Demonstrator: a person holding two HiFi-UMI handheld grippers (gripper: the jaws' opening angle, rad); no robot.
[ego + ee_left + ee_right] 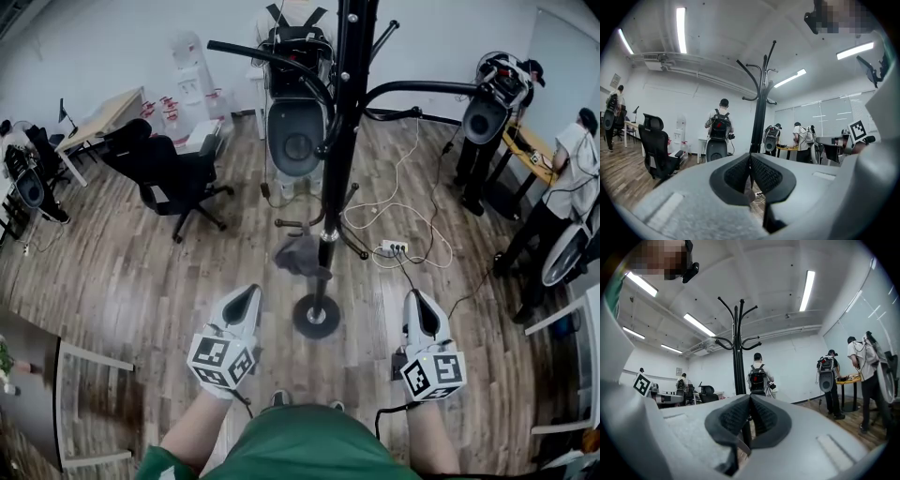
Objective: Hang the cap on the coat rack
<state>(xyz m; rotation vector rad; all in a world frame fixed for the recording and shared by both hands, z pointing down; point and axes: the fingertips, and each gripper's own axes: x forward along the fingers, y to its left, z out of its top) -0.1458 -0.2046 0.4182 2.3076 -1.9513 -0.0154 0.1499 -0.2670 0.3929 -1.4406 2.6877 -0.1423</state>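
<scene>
Head view: the cap (298, 255) hangs at a low hook of the coat rack (339, 141), just left of the pole, with the left gripper (246, 294) and right gripper (419, 296) either side, apart from it. Left gripper view: jaws pressed together, empty. Right gripper view: same again, jaws closed on nothing

The left gripper (249, 292) and right gripper (419, 298) were pale grey with black pads (733, 176) and black-and-white marker cubes (221, 359). Ahead of them the coat rack (339, 141) was black, the cap (298, 256) grey; the floor (141, 262) below, brown wood-grain.
</scene>
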